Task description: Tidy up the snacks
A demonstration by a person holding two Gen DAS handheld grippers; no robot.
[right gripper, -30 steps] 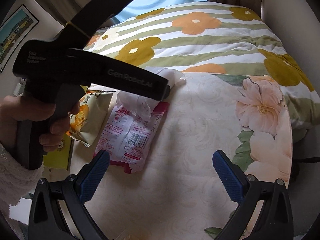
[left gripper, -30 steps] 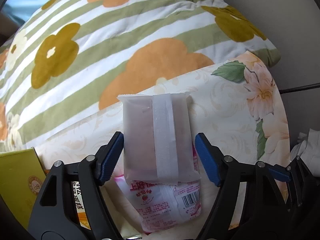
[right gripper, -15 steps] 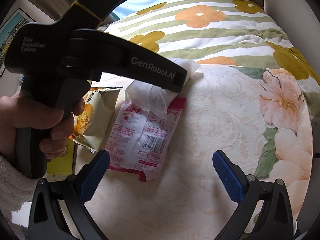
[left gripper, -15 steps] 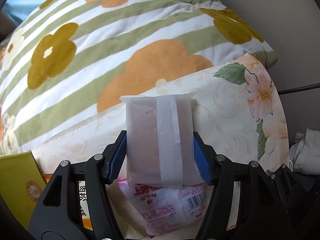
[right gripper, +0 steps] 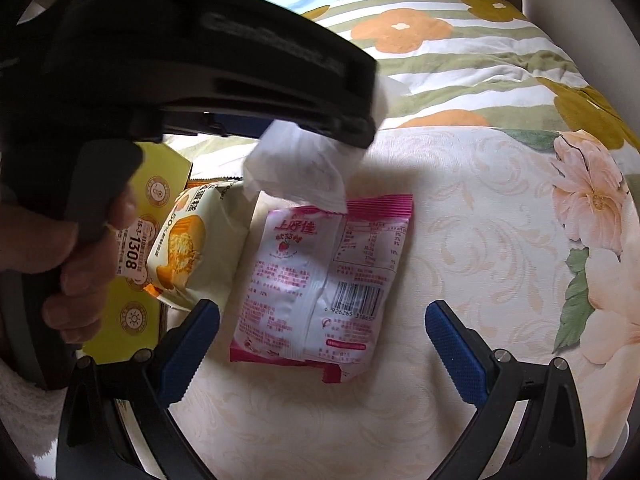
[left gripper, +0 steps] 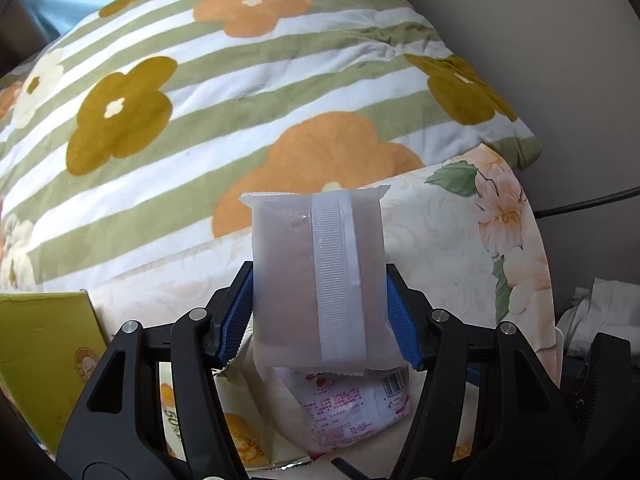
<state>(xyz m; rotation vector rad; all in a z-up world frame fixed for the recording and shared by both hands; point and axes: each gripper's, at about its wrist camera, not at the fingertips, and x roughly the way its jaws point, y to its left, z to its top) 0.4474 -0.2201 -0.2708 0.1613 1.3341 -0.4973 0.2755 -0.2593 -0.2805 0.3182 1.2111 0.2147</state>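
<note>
Frosted packet [left gripper: 318,286] in left tongs [left gripper: 320,316]

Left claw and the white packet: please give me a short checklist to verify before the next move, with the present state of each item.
1. Left claw shut on the white packet, both blue pads pressing its sides: ok.
2. White packet lifted off the pink packet, seen from the right wrist view: ok.
3. Grip is secure enough to carry: cannot tell; the wrapper looks soft.
4. Right claw open and holding nothing: ok.
5. Pink packet lies flat on the floral cloth between the right claw's pads, not yet touched: ok.
6. Place to put the white packet down: cannot tell; only a yellow box shows nearby.
</note>
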